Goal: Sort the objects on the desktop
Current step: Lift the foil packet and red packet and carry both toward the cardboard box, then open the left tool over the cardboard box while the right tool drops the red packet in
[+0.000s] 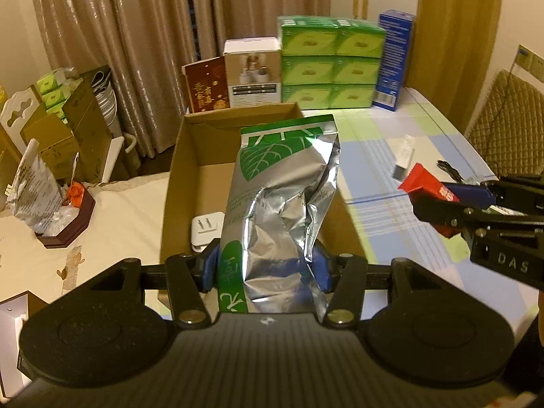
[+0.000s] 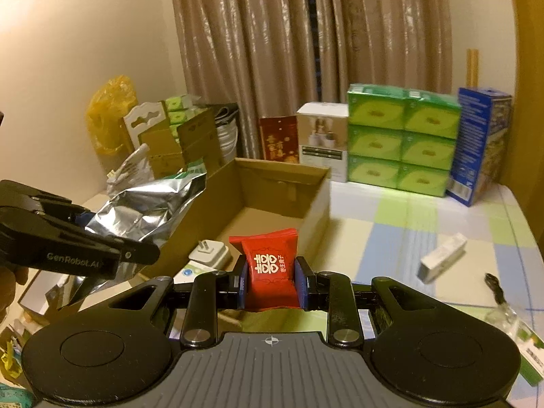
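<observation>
1. the cardboard box is sitting open-topped on the table and is serving as the landmark; its floor is showing mostly bare brown card.
2. inside the box, against its near left corner, a white plug adapter is lying with its two prongs showing; in the right wrist view the same adapter is resting just behind the near wall.
3. the left gripper is pinching the lower end of a silver and green foil bag between its blue pads, and the bag is hanging over the box's near half, reaching up toward the far wall.
4. the right gripper is clamping a small red packet with white characters, holding it in front of the box's near right corner; from the left wrist view the packet is sitting to the right of the box, outside its wall.
5. beyond the box's far wall, a dark red card, a white carton, a stack of green tissue packs and a tall blue box are standing in a row.
6. to the right of the box, a small white box is lying on the checked tablecloth, well apart from the box wall.
7. to the left of the box, a dark brown tray is holding a crumpled clear bag and something orange.
</observation>
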Available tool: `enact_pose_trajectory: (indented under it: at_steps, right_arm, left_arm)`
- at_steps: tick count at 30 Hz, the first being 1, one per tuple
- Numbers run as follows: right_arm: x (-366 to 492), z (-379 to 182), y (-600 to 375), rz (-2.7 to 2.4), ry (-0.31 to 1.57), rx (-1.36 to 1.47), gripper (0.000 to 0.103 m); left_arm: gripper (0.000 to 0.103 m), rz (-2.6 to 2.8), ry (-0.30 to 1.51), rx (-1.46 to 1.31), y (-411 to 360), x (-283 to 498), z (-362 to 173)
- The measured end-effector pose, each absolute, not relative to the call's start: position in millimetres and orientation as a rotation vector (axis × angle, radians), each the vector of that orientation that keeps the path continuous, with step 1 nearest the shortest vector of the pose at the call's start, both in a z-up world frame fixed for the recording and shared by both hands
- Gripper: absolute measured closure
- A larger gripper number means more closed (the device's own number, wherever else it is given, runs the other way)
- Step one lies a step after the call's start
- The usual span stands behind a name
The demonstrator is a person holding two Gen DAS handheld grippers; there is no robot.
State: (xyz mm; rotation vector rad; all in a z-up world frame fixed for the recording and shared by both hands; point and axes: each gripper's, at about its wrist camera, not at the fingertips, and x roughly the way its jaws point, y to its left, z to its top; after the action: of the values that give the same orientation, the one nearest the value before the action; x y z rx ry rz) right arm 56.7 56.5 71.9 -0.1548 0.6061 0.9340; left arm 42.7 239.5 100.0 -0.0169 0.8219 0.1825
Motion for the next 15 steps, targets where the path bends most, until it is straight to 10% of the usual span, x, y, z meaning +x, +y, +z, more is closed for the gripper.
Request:
enact_pose_trajectory:
  at_steps: [15]
  right_arm:
    - [95.0,44.3,114.3,0.955,0.666,-0.153,0.078]
  left_arm:
    - [0.054,0.193,0.853,-0.059,280.9,84.5,73.7]
